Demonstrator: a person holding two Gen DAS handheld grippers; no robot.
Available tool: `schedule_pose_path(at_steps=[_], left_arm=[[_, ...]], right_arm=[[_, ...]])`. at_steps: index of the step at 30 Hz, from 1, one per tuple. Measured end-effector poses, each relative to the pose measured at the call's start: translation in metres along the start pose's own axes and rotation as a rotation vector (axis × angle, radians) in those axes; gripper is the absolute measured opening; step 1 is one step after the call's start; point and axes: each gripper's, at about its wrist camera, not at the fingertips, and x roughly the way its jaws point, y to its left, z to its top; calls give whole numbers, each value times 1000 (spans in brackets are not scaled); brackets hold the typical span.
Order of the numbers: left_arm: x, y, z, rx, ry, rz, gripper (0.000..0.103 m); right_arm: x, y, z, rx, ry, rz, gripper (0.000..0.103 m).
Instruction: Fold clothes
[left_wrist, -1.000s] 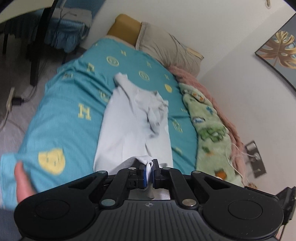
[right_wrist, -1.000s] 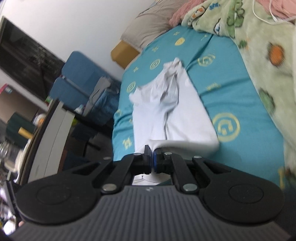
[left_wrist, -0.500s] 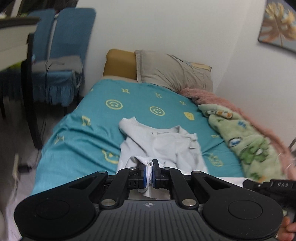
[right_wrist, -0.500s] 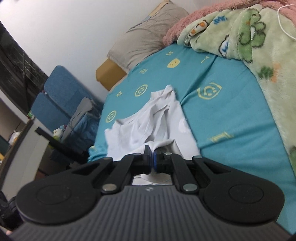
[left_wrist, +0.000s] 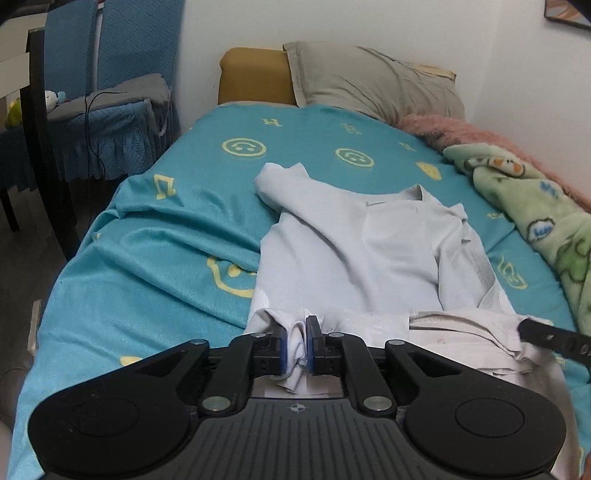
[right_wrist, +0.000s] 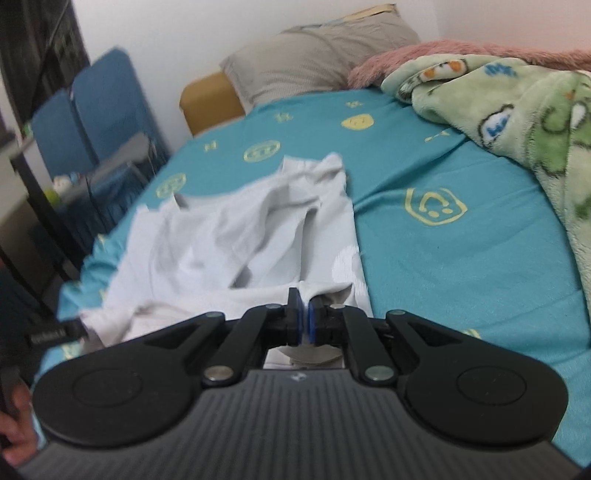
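I can't read any real words from here. The teal bedsheet (left_wrist: 177, 236) carries yellow printed signs: smiley faces and a music note. The other tool (right_wrist: 55, 334), seen at the left edge of my right wrist view, has small white lettering, too blurred to make out.

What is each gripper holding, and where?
Both hold the white cotton shirt by its near hem: left gripper one corner, right gripper the other.

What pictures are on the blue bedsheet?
Yellow smiley faces and music notes on the teal bedsheet, clearest in the left wrist view.
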Motion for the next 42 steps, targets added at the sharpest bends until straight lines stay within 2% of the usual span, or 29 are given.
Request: schedule_pose_path(at_steps=[1,2,3,4,5,7,8,11,14,17,22,26,29,31,34,36,38,40,42], left_arm=[[-1,-2,0,13,-3,5,18],[-3,-5,-1,28,-2,5,29],[-5,-8,-2,44,-3,5,35],[-8,-11,-3,57,-10,8,43],[-12,-13,-4,66,-18,11,51],[-23,-16,-6,73,-36,9,61],[-30,-18,-7,73,-45,4,66],[-55,-21,-10,75,-76,-10,77],[-83,-23,-16,68,-85,-21,82],[-110,-22,-24,52,-62,-37,85],[-139,-18,-39,-14,19,-53,90],[-150,-17,-53,-67,88,-75,90],[-156,-21,-61,-77,119,-111,90],[-156,-23,-63,-91,145,-150,90],[-151,-27,-66,-131,199,-220,90],[-145,-26,-69,-183,248,-282,90],[-137,-23,-72,-245,290,-348,90],[-126,-20,-76,-318,344,-428,90],[-115,-18,-81,-391,398,-507,91]], right_arm=[[2,2,0,-5,11,-6,9],[2,3,0,-10,16,-14,10],[0,5,0,-18,15,-20,12],[-3,7,0,-24,11,-19,24],[-8,9,0,-26,3,-13,50],[-22,13,-1,-13,-40,-9,79],[-30,16,-2,-13,-64,-9,80],[-55,24,-3,-20,-101,-7,80],[-83,26,-6,22,-110,-3,80],[-109,15,-10,136,-61,19,80],[-143,-16,-26,394,44,107,80],[-137,-38,-61,644,176,186,81],[-122,-43,-87,776,269,212,77],[-111,-43,-95,818,294,202,76],[-95,-47,-105,904,286,200,73],[-90,-50,-106,951,250,201,64],[-88,-51,-104,951,240,160,38],[-88,-51,-105,951,235,124,19],[-89,-49,-102,934,220,128,13]])
